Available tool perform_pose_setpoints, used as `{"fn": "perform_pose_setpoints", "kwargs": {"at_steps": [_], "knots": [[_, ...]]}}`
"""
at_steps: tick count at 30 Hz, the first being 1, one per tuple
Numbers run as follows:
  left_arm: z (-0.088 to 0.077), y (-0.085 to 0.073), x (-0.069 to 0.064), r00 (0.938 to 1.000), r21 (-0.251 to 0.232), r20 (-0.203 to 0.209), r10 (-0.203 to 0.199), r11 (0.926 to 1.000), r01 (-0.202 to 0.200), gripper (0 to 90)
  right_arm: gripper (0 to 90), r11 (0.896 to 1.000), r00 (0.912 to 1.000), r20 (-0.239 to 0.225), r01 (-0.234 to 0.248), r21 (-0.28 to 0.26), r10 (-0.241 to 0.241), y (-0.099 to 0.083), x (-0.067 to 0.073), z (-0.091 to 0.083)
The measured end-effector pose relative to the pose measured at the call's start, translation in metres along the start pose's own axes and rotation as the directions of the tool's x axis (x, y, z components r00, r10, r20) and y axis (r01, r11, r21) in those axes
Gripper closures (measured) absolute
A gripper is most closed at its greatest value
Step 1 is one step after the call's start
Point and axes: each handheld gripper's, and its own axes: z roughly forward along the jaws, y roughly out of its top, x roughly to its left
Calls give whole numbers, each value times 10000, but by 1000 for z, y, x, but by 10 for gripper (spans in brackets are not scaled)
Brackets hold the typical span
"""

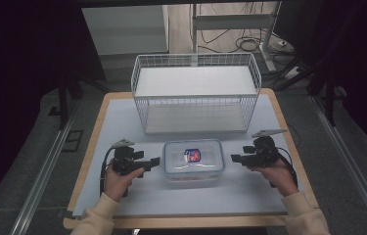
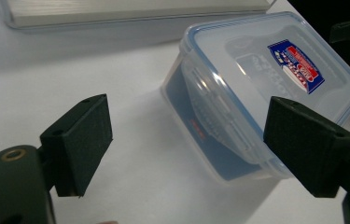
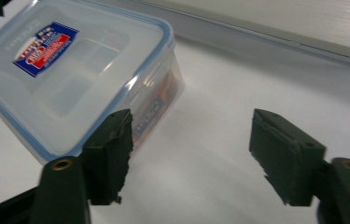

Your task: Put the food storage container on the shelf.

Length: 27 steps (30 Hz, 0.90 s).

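A clear plastic box [image 1: 193, 160] with a blue-rimmed lid and a red and blue label lies on the white table top, lid on. My left gripper [image 1: 155, 160] sits just left of it, pointing at its side. My right gripper [image 1: 234, 158] sits just right of it, pointing the other way. In the left gripper view the box [image 2: 256, 79] lies ahead, its near corner between the wide-apart pads of the left gripper [image 2: 191, 140], untouched. In the right gripper view the box [image 3: 70, 70] lies ahead to the left of the right gripper [image 3: 196, 151], whose pads stand wide apart over bare table.
A white wire basket [image 1: 195, 110] stands behind the box at the far side of the table; its base edge [image 2: 130, 11] [image 3: 280, 23] runs along the top of both gripper views. The white mat [image 1: 122, 117] has a wooden border. Dark floor and cables lie beyond.
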Motion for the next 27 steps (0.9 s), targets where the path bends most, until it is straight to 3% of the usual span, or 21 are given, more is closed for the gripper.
{"fn": "perform_pose_setpoints", "kwargs": {"at_steps": [6, 10, 16, 22, 25, 27], "knots": [[13, 4, -6, 9969, 263, 673, -416, 9989, 399, 146, 208, 9985, 9969, -595, -521, -165, 510, 0, 0, 0], [23, 5, -7, 9934, 584, 927, -680, 9963, 627, 145, 204, 9980, 9949, -823, -597, -204, 579, 1, 3, 3], [37, 5, -4, 9755, 867, 1556, -1554, 9859, 1432, 153, 198, 9990, 9948, -921, -441, -85, 431, 2, 7, 9], [46, 7, -5, 9649, 1198, 1832, -1883, 9784, 1682, 164, 195, 9993, 9949, -947, -359, -140, 344, 4, 8, 10], [48, 5, -4, 9533, 1280, 2059, -2212, 9718, 1978, 174, 192, 9992, 9946, -975, -365, -170, 347, 4, 8, 9], [47, 4, -4, 9519, 1367, 2129, -2203, 9714, 1942, 180, 191, 9991, 9943, -1003, -381, -178, 361, 5, 8, 10]]}}
